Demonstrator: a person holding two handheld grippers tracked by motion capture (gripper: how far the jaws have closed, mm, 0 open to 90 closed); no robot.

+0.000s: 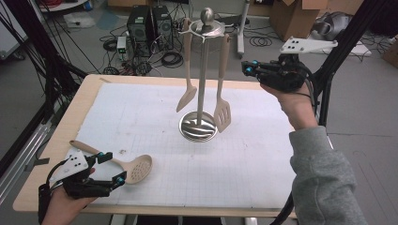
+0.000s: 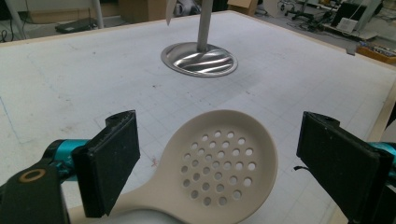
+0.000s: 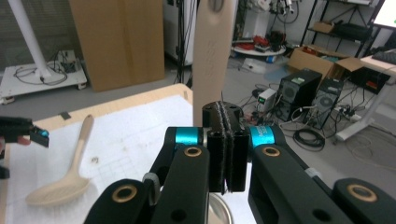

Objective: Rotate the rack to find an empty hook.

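My right gripper [image 3: 226, 149] is black, with teal collars, brass-ringed screws and dark foam pads; a grey three-cornered plate with black dots tops it. My left gripper [image 2: 219, 165] matches. A grey sweatshirt sleeve [image 1: 324, 178] covers my right forearm.

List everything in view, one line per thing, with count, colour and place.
Skimmer spoon: one, beige, front left of the table, head between the left jaws.
Utensil stand: one, silver, table centre.
Spatulas: two, beige, hanging from the stand.
Mat: one, white, gridded, over the table.
Table: one, light wood.
Computer towers: two, black, on the floor behind.
Cardboard boxes: brown, back right.
Left gripper: black, open.
Right gripper: black, shut, raised beside the stand.
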